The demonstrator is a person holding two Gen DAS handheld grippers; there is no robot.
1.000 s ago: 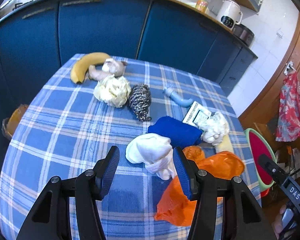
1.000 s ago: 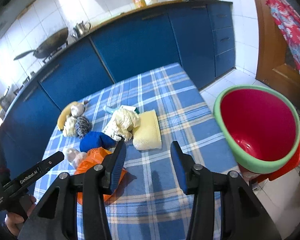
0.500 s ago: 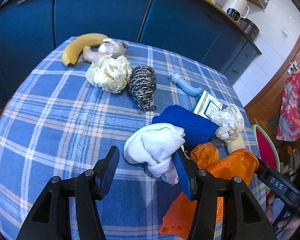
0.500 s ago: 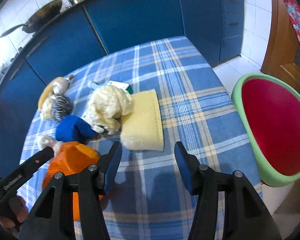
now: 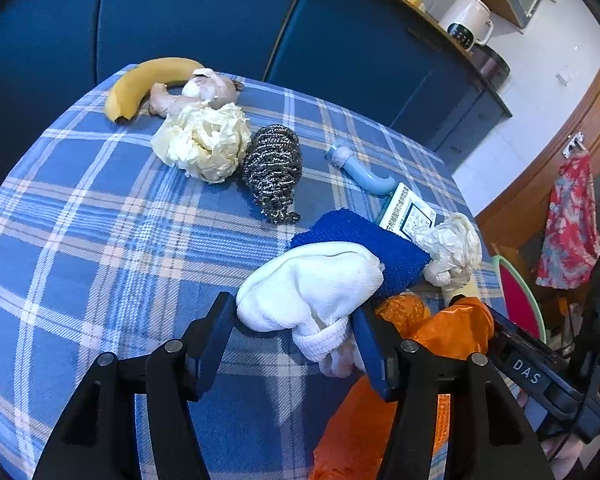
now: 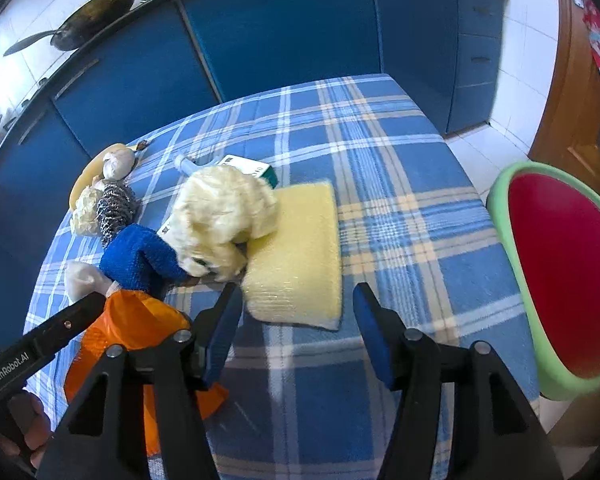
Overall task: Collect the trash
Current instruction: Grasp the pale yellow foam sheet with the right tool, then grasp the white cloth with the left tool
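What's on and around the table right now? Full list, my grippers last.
Banana: 1, yellow, far left corner.
Garlic: 1, whitish, beside banana.
Ginger: 1, beige, against banana.
Paper wads: 2, cream; one by the scourer, other on the box and sponge.
Scourer: 1, steel, centre.
Tube: 1, light blue, far side.
Box: 1, white and green, under wad.
Blue cloth: 1, mid pile.
Sock: 1, white, between left fingers.
Sponge: 1, yellow, ahead of right gripper.
Bag: 1, orange, near edge.
Basin: 1, red with green rim, beside table.
Table: 1, blue plaid cloth.
Left gripper: open around sock.
Right gripper: open, at sponge's near edge.
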